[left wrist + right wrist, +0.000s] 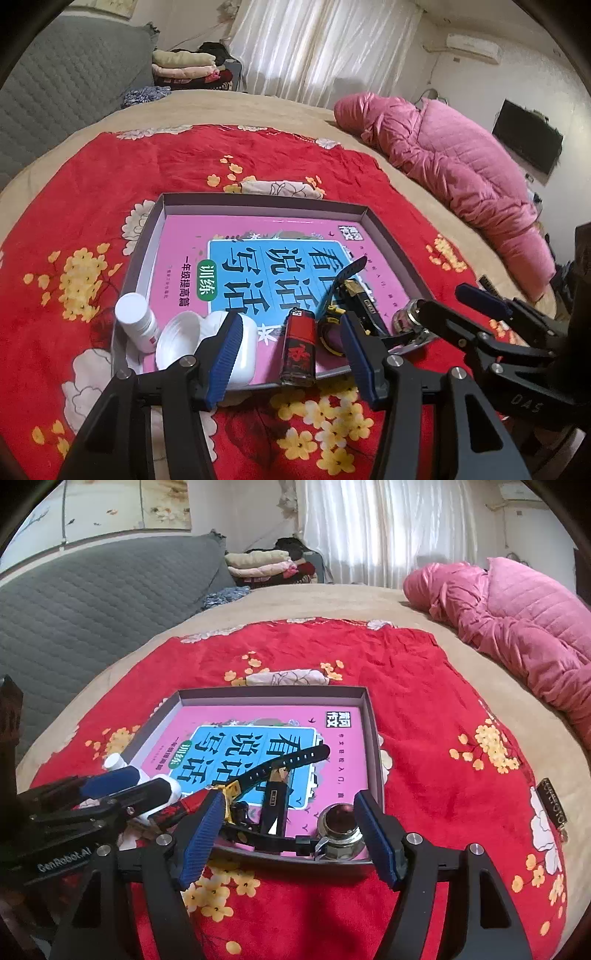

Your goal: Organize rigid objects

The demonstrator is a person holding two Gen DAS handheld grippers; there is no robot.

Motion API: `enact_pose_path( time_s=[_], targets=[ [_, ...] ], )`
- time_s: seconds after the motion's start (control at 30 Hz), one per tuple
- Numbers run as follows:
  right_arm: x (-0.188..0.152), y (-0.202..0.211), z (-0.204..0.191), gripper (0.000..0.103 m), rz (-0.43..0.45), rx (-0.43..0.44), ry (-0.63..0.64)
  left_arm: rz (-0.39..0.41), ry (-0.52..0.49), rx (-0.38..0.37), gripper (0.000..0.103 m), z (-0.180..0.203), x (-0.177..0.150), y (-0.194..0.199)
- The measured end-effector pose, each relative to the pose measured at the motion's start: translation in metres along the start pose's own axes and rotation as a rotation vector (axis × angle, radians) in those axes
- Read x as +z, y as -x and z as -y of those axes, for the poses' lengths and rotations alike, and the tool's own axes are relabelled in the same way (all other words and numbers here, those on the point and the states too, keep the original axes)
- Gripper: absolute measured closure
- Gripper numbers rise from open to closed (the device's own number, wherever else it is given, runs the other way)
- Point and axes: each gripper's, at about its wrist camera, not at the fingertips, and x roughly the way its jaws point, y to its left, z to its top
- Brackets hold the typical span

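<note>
Watch [273, 771], perhaps knife, beside flask [340, 830]

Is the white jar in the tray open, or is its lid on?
Open. The white jar has no lid on; the lid lies upturned beside it in the tray, ribbed inside showing.

A shallow grey tray [384, 229] holds a pink book [192, 236] — bottle [136, 320], jar [236, 354], lighter [300, 345], watch [273, 768], and metal knob [340, 829] lie on it.
</note>
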Motion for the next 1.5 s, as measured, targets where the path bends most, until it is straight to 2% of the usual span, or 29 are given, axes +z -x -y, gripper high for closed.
enact_pose_path(
  time_s=[0.3,0.43,0.9,1.27,1.5],
  targets=[
    [0.001,0.013,-0.005,0.028,0.021,0.010,0.009,0.040,-0.009,0.069,0.047,0.001,0.001,0.022],
    [0.001,0.019,-0.008,0.028,0.031,0.019,0.016,0.056,-0.027,0.093,0.039,0.003,0.001,0.030],
    [0.002,0.041,-0.019,0.027,0.079,0.023,0.028,0.091,-0.042,0.153,0.039,0.010,-0.002,0.051],
    [-0.005,0.059,-0.020,0.027,0.093,0.014,0.025,0.087,-0.045,0.170,0.039,0.018,-0.010,0.063],
    [-0.025,0.065,-0.020,0.027,0.066,0.003,0.015,0.064,-0.053,0.221,0.039,0.020,-0.025,0.068]
  ],
)
